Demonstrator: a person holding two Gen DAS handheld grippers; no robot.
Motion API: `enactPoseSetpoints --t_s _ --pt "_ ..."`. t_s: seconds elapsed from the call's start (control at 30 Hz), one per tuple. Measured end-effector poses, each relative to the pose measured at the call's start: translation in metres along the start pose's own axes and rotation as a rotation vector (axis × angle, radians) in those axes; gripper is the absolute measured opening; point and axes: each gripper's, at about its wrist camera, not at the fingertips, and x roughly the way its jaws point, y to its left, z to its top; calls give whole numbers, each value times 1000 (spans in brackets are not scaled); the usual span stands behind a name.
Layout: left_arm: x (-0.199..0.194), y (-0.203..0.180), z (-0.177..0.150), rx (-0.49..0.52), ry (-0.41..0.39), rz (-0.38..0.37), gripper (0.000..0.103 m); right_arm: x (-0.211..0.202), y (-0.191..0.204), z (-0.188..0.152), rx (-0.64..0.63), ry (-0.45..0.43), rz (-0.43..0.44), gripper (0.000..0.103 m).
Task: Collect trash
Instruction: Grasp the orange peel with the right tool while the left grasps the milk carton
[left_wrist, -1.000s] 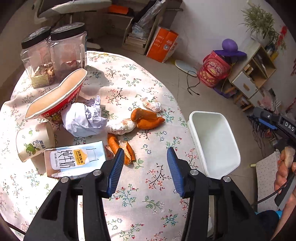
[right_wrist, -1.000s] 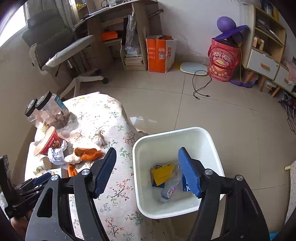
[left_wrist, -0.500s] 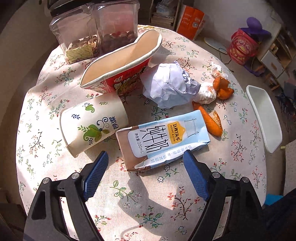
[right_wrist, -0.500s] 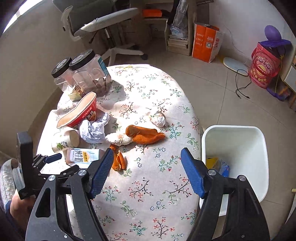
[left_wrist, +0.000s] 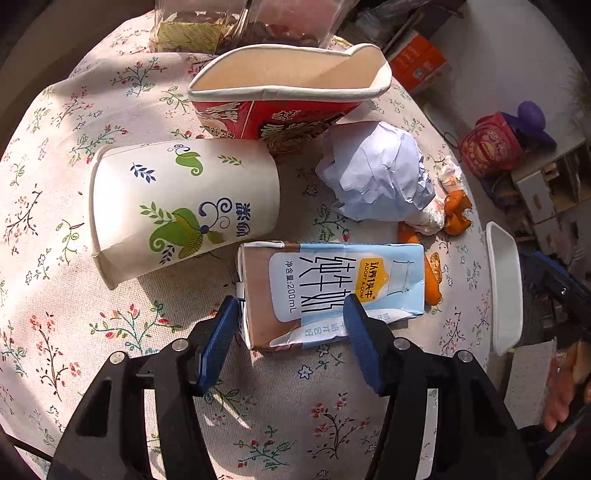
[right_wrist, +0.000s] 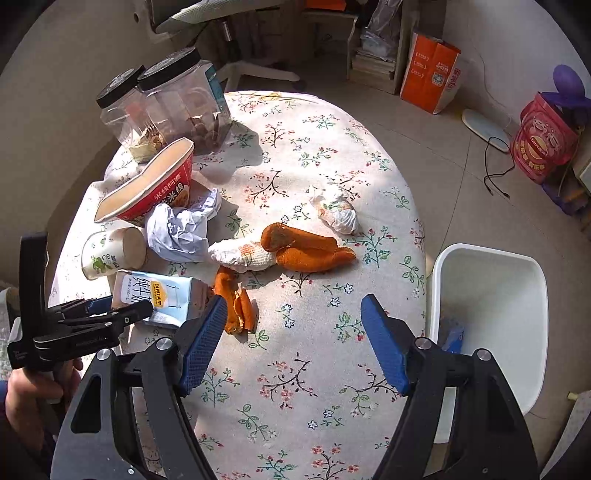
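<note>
Milk carton (left_wrist: 332, 291) flat on bench (left_wrist: 122, 332), long axis 9-to-3 o'clock in left wrist view, brown end at 9. Left gripper (left_wrist: 290, 325) jaws narrowed since half second ago, now straddling carton's near edge, closer in. Paper cup (left_wrist: 177, 206) at 10 o'clock, on side. Right gripper (right_wrist: 293, 343) jaws wide, over bench; white bin (right_wrist: 491, 314) at 3 o'clock

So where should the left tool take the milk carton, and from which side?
Across the short brown end of the milk carton, coming in from the table's near edge. It lies flat, that end facing the open left tool, whose fingers already straddle it; the paper cup lies alongside.
</note>
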Motion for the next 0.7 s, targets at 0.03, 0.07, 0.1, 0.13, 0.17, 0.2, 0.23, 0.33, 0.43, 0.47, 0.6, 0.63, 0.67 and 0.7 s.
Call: enactPoseSetpoints --t_s 0.03,0.07,0.1,0.13,0.17,0.2,0.23,0.33,0.43,0.47,0.6,0.63,0.67,0.7 --pt "-4 3 1 -18 -23 -16 43 3 1 0 -1 8 -2 72" --pt "-7 5 1 -25 -34 -22 35 6 1 0 -4 15 -4 72" --pt "-11 5 2 -29 -41 -23 32 9 2 0 -6 22 -5 72" --pt "-15 6 2 -34 -47 -26 28 11 3 -1 -10 29 -4 71" --pt "-17 5 2 -38 -50 -26 26 13 4 -1 -15 36 -3 70" --pt "-18 5 2 -35 -51 -23 25 16 6 -1 -20 42 -2 70" --pt "-18 2 2 -27 -54 -17 24 19 9 -1 -27 50 -2 68" --pt "-22 -1 0 -18 -69 -13 9 31 17 -4 -56 87 4 56" --pt "-30 -3 1 -25 -79 -36 8 41 24 -8 -82 125 9 48" --pt "-31 -4 1 -23 -83 -38 8 44 25 -9 -90 133 3 48" --pt "-36 -8 -1 -6 -91 -42 7 48 30 -10 -112 143 4 48" --pt "-38 -10 -1 -7 -93 -43 7 49 32 -10 -121 144 9 46" --pt "-42 -11 -1 -8 -97 -48 6 51 34 -11 -132 148 13 45" --pt "-47 -10 -2 -5 -105 -57 6 53 36 -12 -144 154 14 44"
